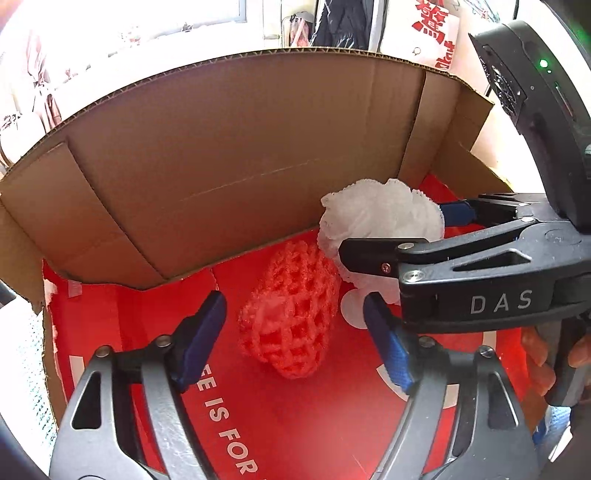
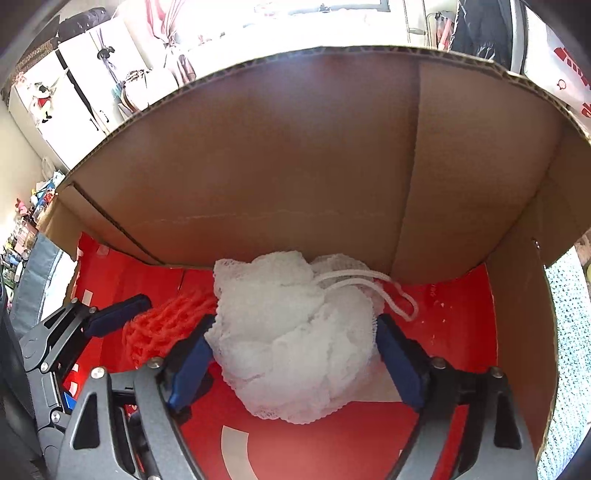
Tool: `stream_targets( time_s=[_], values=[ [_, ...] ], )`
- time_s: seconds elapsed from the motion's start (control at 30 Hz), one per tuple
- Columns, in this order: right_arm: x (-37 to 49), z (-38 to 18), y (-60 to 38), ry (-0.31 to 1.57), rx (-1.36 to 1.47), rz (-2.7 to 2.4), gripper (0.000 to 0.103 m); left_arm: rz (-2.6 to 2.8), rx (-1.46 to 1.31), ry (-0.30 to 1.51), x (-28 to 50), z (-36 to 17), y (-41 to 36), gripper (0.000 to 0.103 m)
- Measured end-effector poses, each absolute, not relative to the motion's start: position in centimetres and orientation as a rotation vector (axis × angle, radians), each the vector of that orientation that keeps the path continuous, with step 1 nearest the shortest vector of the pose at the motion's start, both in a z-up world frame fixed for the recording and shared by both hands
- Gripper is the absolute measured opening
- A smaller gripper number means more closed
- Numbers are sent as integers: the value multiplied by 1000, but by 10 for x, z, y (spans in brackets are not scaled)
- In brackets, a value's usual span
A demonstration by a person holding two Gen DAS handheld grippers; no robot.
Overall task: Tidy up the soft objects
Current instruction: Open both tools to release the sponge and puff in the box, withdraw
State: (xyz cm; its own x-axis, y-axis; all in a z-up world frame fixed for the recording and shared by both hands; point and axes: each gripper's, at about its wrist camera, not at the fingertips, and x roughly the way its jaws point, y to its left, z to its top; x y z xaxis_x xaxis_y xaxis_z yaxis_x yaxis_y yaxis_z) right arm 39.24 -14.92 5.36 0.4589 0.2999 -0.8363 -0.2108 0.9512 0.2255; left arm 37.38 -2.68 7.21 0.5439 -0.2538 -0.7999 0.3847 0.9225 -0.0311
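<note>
Two soft items, cardboard box [image 1: 229,147] with red floor.
Right gripper [image 2: 295,354] clasps white mesh pouf [image 2: 295,343]; left gripper [image 1: 295,328] spread wide, straddling red foam net [image 1: 291,325] lying beside pouf.

Beyond my work I see a bright window [image 2: 332,9], white cabinets [image 2: 70,99], hanging dark clothes [image 1: 341,24] and a red-lettered white poster [image 1: 436,26].
</note>
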Motion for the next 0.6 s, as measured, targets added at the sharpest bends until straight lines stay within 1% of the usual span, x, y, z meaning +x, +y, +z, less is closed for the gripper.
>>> stream_targets(
  time_s=[0.17, 0.33, 0.43, 0.6],
  values=[
    [393, 60, -151, 1039, 101, 315, 88, -368, 161, 922, 370, 75, -22, 79],
    [386, 64, -152, 1018, 108, 315, 92, -359, 136, 913, 361, 84, -15, 80],
    [376, 71, -148, 999, 109, 314, 95, -353, 115, 900, 353, 91, -6, 82],
    [352, 89, -146, 950, 101, 313, 95, -344, 80, 865, 327, 104, 11, 83]
  ],
)
